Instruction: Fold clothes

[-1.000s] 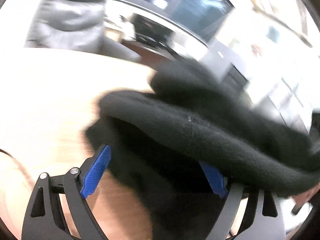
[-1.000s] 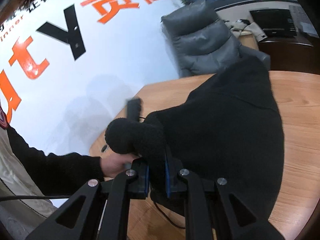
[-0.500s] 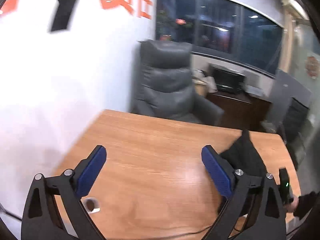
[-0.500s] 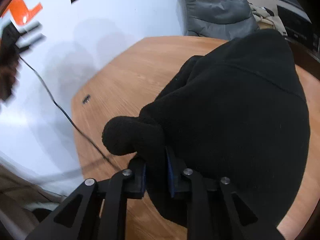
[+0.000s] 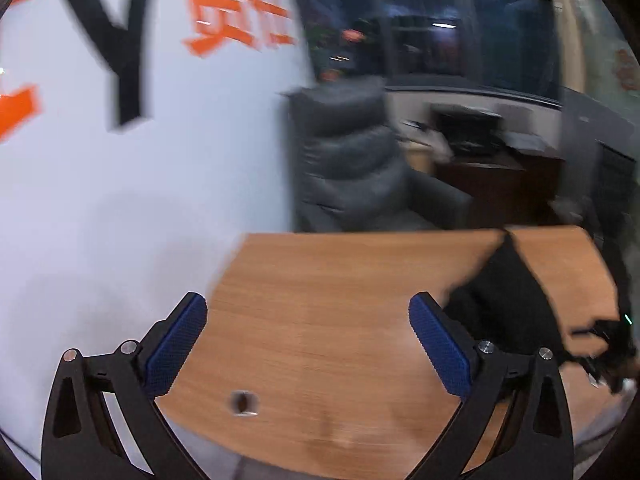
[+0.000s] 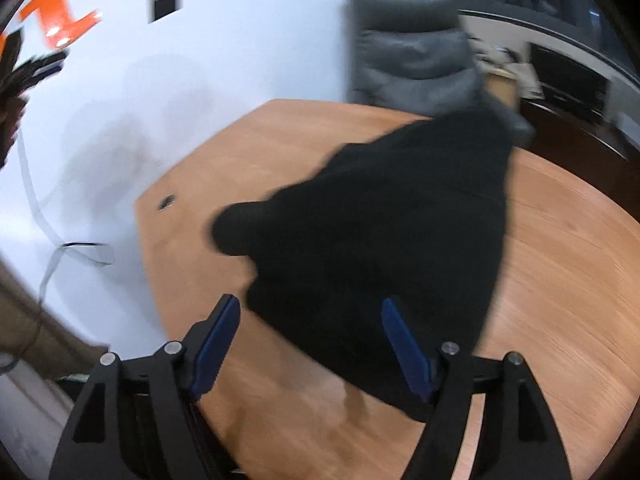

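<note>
Right gripper jaws opening over the black garment, nothing pinched; left gripper jaws opening wide, empty. Garment heaped at table centre, toward twelve o'clock. Risk: the loose bundle slumps, undoing the fold.
</note>
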Demonstrator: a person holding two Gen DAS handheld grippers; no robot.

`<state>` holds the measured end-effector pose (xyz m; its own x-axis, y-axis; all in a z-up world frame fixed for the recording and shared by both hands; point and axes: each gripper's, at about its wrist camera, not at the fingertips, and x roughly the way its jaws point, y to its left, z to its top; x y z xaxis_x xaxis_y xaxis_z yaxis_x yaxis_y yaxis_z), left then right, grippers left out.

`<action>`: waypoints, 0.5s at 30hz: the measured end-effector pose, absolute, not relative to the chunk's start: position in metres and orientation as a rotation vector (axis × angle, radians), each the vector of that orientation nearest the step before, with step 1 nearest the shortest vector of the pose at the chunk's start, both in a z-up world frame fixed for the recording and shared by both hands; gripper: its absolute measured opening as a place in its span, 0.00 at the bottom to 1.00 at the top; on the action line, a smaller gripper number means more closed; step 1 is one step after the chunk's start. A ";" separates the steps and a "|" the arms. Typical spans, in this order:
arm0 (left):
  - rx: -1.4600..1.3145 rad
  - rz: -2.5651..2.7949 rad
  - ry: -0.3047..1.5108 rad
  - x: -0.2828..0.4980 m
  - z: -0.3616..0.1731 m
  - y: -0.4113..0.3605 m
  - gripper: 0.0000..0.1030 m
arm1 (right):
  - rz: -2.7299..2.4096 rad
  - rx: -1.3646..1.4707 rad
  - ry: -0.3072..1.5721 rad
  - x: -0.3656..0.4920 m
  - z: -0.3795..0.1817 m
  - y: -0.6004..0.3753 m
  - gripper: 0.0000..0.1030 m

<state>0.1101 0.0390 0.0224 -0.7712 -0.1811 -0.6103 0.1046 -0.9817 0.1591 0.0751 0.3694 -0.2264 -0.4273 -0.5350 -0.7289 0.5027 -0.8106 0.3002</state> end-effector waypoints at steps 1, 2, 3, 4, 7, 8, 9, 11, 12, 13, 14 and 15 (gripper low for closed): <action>1.014 -2.859 -0.155 0.101 0.010 0.051 0.99 | -2.269 1.137 -0.113 0.069 -0.225 0.378 0.76; 1.045 -2.899 -0.125 0.094 -0.001 0.062 0.99 | -2.302 1.103 -0.191 0.060 -0.224 0.385 0.75; 1.091 -2.934 -0.082 0.083 -0.014 0.076 0.99 | -2.333 1.068 -0.269 0.052 -0.222 0.392 0.76; 1.131 -2.972 -0.038 0.073 -0.026 0.089 0.98 | -2.350 1.026 -0.329 0.041 -0.223 0.391 0.76; 1.163 -3.136 0.099 0.051 -0.044 0.131 0.98 | -2.311 1.039 -0.307 0.012 -0.249 0.358 0.75; 1.165 -3.193 0.132 0.043 -0.047 0.143 0.98 | -2.279 1.080 -0.253 0.006 -0.262 0.341 0.75; 1.172 -3.244 0.163 0.035 -0.052 0.155 0.98 | -2.285 1.097 -0.190 0.007 -0.272 0.330 0.75; 1.274 -3.285 0.181 0.013 -0.071 0.178 0.98 | -2.332 1.107 -0.053 0.018 -0.291 0.312 0.75; 1.348 -3.287 0.165 0.001 -0.085 0.188 0.98 | -2.353 1.110 0.016 0.023 -0.300 0.303 0.75; 1.421 -3.286 0.146 -0.011 -0.100 0.198 0.98 | -2.372 1.113 0.036 0.026 -0.302 0.301 0.75; 1.485 -3.278 0.126 -0.020 -0.117 0.207 0.98 | -2.387 1.110 0.060 0.030 -0.298 0.301 0.75; 1.538 -3.274 0.132 -0.028 -0.132 0.214 0.98 | -2.400 1.104 0.098 0.035 -0.293 0.301 0.74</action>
<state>-0.0279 0.2136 -0.1324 -0.5470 0.4451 -0.7090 -0.3867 -0.8855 -0.2575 0.0345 0.3012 -0.2928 -0.5506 -0.4047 -0.7302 0.4631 -0.8758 0.1362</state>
